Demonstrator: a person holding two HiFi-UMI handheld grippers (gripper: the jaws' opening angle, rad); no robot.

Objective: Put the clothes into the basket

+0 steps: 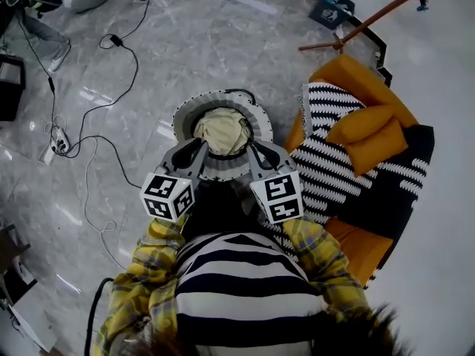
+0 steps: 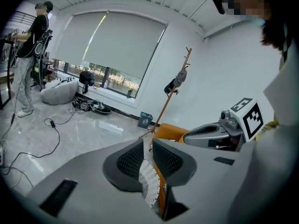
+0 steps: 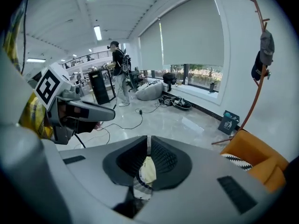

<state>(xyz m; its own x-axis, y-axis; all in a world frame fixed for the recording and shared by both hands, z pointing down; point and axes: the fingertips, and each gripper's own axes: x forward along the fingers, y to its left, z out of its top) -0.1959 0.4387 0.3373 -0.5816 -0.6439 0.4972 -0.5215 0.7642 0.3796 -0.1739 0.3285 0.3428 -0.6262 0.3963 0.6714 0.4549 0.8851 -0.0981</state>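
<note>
A round basket with a ribbed white-and-dark rim stands on the marble floor in front of me, with a cream garment bunched inside it. My left gripper is at the basket's near-left rim. In the left gripper view its pads are close together, with the ribbed rim pinched between them. My right gripper is at the near-right rim. In the right gripper view its jaws are shut on a thin strip of rim, with the cream garment just below.
An orange sofa with a black-and-white striped blanket and an orange cushion sits right of the basket. Cables trail over the floor at left. A coat stand's foot and a small bin are beyond. A person stands far off.
</note>
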